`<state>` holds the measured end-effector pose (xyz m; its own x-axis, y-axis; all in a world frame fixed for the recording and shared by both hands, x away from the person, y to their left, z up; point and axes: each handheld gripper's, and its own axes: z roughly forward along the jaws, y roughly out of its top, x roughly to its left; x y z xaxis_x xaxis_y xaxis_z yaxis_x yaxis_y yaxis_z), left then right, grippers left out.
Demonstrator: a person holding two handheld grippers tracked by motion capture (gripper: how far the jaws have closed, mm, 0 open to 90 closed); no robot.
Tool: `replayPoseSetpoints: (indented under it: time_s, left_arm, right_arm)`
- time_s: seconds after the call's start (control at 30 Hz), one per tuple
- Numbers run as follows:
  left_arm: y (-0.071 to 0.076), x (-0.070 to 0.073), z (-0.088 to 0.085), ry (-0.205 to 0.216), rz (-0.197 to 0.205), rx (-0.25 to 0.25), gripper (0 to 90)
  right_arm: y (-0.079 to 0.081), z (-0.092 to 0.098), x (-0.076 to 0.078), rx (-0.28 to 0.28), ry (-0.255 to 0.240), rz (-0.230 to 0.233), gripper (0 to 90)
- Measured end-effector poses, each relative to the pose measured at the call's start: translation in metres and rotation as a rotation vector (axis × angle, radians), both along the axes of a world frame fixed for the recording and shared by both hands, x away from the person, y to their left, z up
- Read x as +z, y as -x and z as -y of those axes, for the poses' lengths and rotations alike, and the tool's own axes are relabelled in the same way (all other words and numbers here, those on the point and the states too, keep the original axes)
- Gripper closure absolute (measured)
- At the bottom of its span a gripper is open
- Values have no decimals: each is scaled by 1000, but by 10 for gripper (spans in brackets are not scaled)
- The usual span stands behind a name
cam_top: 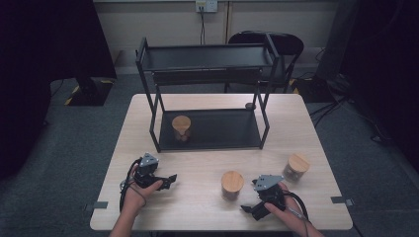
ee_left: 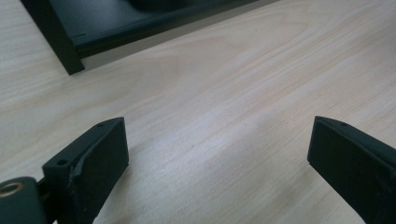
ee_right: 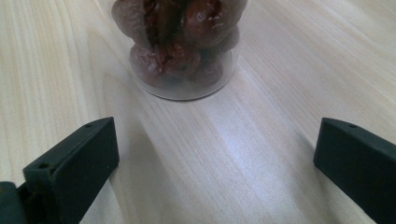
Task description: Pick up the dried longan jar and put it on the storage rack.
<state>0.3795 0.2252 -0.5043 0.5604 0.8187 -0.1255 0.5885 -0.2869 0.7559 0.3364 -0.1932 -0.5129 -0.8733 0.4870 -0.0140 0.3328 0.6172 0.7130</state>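
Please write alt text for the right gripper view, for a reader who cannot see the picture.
A clear jar packed with dark red-brown dried fruit stands on a pale wooden table, straight ahead of the right gripper. The gripper's two black jaws rise from the bottom corners, wide open, with bare table between them and the jar beyond their tips.

Both handheld tools are black — the left gripper and the right gripper each carry a grey three-cornered plate on top and trail a black cable. Their jaws are blocky black slabs with small screw holes — a brass-coloured fitting shows beside the left one's. The person's forearms are bare, without sleeves.
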Motion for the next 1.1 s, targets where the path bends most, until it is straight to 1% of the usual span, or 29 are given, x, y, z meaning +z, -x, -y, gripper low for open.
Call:
replayPoseSetpoints:
  time_s: [0.33, 0.4, 0.47, 0.63, 0.77, 0.93, 0.97, 1.0, 1.1]
  left_arm:
    - [4, -1, -7, -10, -3, 9, 47]
    - [5, -2, -9, -24, -4, 8, 47]
    - [6, -2, -9, -22, -7, 11, 47]
    - [8, -4, -12, -47, -7, 11, 47]
    - [10, -4, -13, -56, -4, 10, 44]
    - [12, -5, -14, -90, 8, -1, 34]
    - [13, -6, -14, -104, 12, -8, 24]
    - [14, -7, -13, -109, 18, -8, 20]
    - [14, -7, -12, -132, 17, -16, 7]
  right_arm:
    - [0, 0, 0, 0, 0, 0, 0]
    - [0, 0, 0, 0, 0, 0, 0]
    - [0, 0, 0, 0, 0, 0, 0]
    - [0, 0, 0, 0, 0, 0, 0]
    - [0, 0, 0, 0, 0, 0, 0]
    - [0, 0, 0, 0, 0, 0, 0]
    - [0, 0, 0, 0, 0, 0, 0]
    - [0, 0, 0, 0, 0, 0, 0]
    - [0, 0, 0, 0, 0, 0, 0]
